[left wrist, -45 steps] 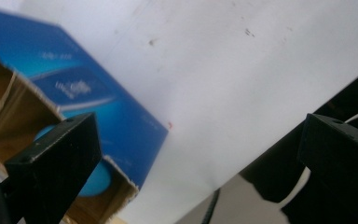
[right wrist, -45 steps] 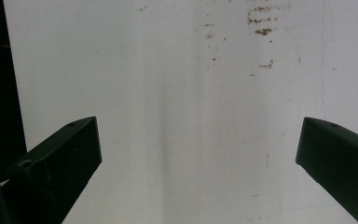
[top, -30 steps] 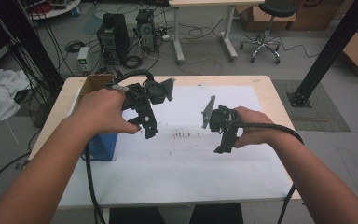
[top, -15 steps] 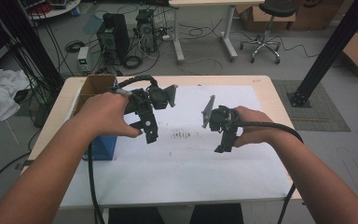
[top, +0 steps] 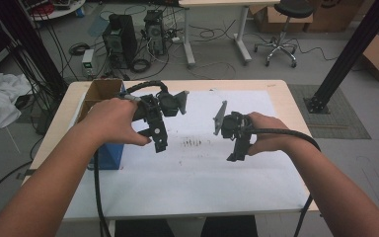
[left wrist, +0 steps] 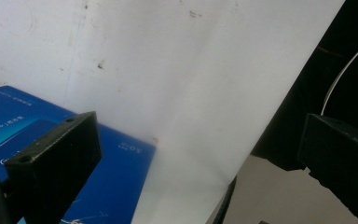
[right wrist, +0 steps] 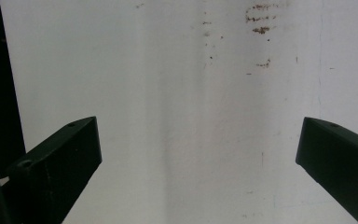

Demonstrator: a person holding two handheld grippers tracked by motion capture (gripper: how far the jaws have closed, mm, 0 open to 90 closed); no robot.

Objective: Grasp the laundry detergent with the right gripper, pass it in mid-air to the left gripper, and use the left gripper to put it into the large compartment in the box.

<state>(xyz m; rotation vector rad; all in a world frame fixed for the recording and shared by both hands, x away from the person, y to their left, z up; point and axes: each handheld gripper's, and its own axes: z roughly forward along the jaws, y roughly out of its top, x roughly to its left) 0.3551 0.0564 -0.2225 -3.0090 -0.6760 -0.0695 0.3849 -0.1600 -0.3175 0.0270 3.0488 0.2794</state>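
My left gripper (top: 160,143) hangs over the white sheet (top: 202,168) at the table's left-middle, jaws pointing down toward the near side. In the left gripper view the left gripper (left wrist: 196,154) stands open with nothing between its jaws, and a blue box (left wrist: 107,172) lies below. My right gripper (top: 237,153) is held over the sheet right of centre, jaws also pointing down. The right gripper (right wrist: 196,158) is wide open above the bare sheet in its own view, holding nothing.
A blue box (top: 106,155) sits at the left edge of the table beside an open cardboard box (top: 98,94). Dark smudges (top: 192,143) mark the sheet's middle. Beyond the table are computer towers (top: 121,34), cables, a stool (top: 288,19) and a black post (top: 350,54).
The left hand and its gripper have drifted slightly to the right and a little toward the near side. The right gripper has hardly moved.
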